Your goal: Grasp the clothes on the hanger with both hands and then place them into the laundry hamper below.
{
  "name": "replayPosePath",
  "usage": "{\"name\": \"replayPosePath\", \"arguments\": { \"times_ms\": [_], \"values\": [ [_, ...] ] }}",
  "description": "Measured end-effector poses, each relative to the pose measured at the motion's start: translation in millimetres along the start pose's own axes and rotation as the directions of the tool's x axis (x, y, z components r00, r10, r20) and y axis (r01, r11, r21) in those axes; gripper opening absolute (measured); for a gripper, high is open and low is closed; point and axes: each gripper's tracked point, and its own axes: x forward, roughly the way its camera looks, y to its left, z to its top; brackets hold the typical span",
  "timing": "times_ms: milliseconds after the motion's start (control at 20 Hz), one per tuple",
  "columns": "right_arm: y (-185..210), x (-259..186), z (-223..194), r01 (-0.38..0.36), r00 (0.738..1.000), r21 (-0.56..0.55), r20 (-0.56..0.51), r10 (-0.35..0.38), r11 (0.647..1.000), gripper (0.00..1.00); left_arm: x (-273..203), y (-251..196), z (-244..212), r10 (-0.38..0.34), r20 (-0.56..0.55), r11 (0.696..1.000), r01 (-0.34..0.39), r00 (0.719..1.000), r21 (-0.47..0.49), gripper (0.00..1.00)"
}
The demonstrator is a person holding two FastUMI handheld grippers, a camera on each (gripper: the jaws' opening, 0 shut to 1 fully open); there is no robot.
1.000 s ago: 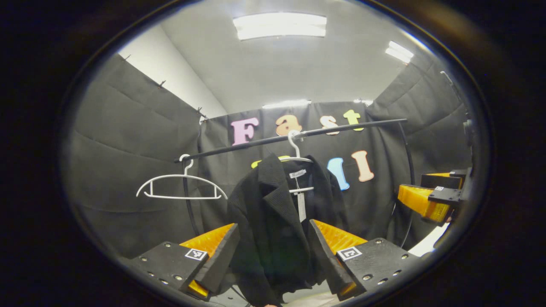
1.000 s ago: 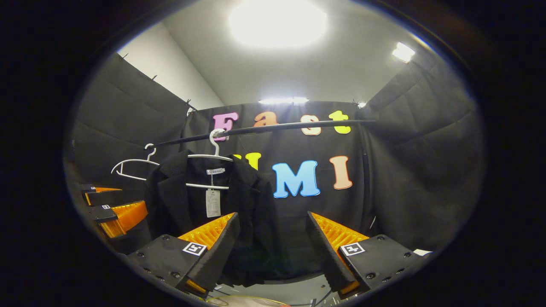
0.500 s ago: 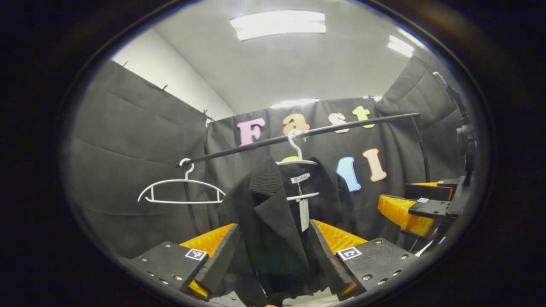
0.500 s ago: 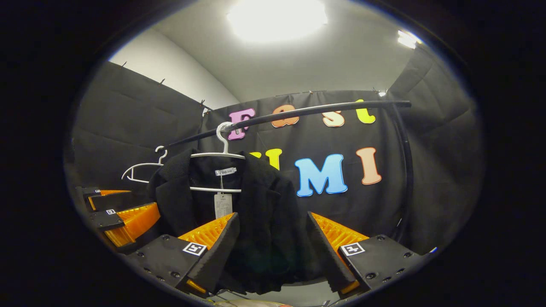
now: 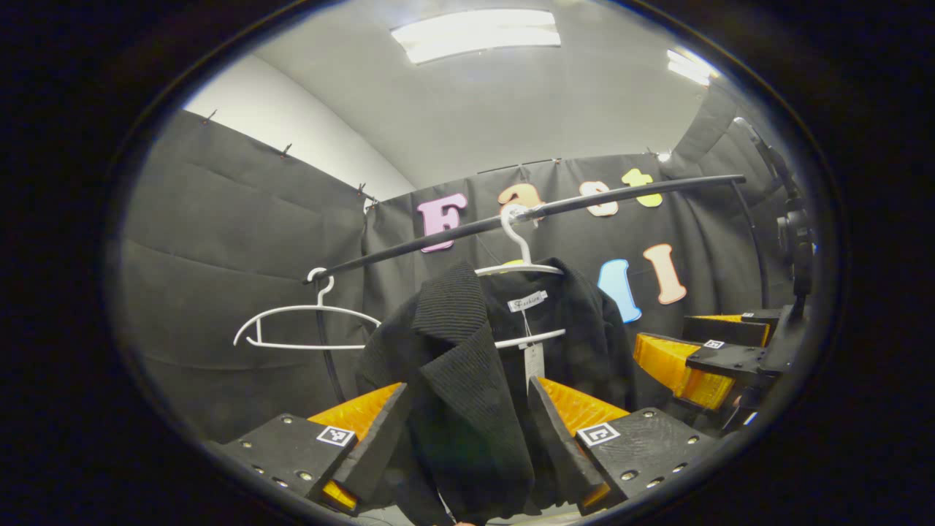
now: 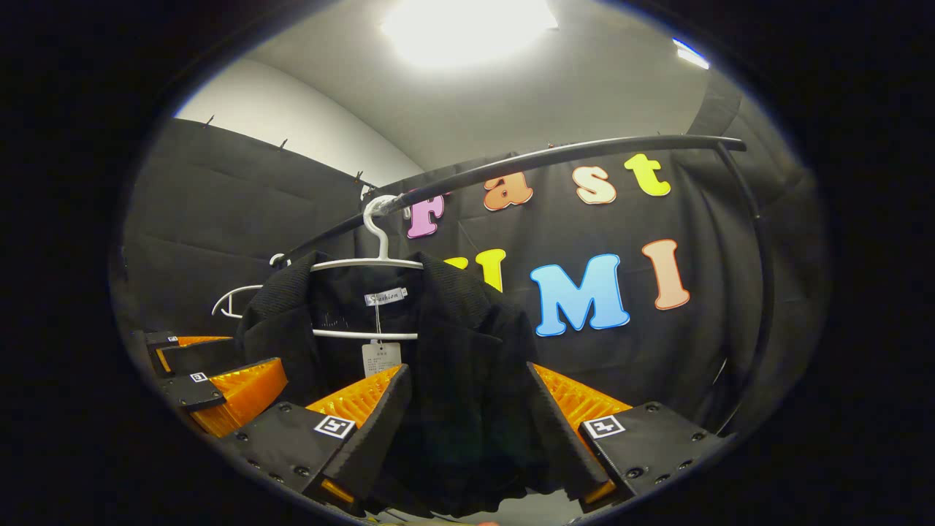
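Note:
A black jacket point(image 5: 475, 365) point(image 6: 453, 351) hangs on a white hanger point(image 5: 518, 267) point(image 6: 369, 263) hooked over a black rail point(image 5: 584, 201) point(image 6: 555, 155). My left gripper point(image 5: 464, 438) is open, its orange-and-black fingers on either side of the jacket's left front panel, close to the cloth. My right gripper point(image 6: 467, 438) is open too, straddling the jacket's right side. In each view the other gripper appears off to the side: the right gripper point(image 5: 701, 358) and the left gripper point(image 6: 212, 380), both open. A paper tag point(image 6: 380, 358) dangles from the collar.
An empty white hanger point(image 5: 303, 325) hangs further left on the rail. The rail's upright post point(image 6: 752, 292) curves down on the right. Black cloth walls close in all round. A pale strip of floor point(image 6: 555, 504) shows under the jacket's hem.
Both grippers have moved forward and up toward the jacket, which looms larger between their fingers. The rail sits higher in both views. Fingers stay open.

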Motion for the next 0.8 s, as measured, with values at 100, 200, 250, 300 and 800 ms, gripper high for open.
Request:
{"name": "replayPosePath", "arguments": {
  "times_ms": [100, 200, 250, 300, 800],
  "values": [
    [2.6, 12.4, -0.5, -0.021, 1.000, 0.006, 0.000, 0.021, 1.000, 0.97, 9.3, -2.7, -4.3, 0.010, -0.011, 1.000, -0.010, 1.000, 0.002, 0.93],
    [3.5, 24.8, -3.0, -0.039, 0.999, 0.009, -0.002, 0.039, 0.999, 0.97, 18.3, -4.6, -7.7, 0.019, -0.021, 1.000, -0.019, 1.000, 0.000, 0.93],
    [4.8, 30.3, -3.8, -0.048, 0.999, 0.010, -0.005, 0.048, 0.999, 0.97, 22.6, -5.1, -9.4, 0.027, -0.026, 1.000, -0.027, 0.999, 0.003, 0.94],
    [5.5, 35.9, -5.6, -0.058, 0.998, 0.011, -0.009, 0.058, 0.998, 0.97, 26.6, -4.2, -12.0, 0.035, -0.030, 0.999, -0.035, 0.999, 0.006, 0.94],
    [16.6, 85.0, -25.2, -0.117, 0.992, 0.037, -0.050, 0.118, 0.992, 0.98, 56.8, 1.5, -23.1, 0.114, -0.048, 0.993, -0.113, 0.992, 0.035, 0.95]
  ]
}}
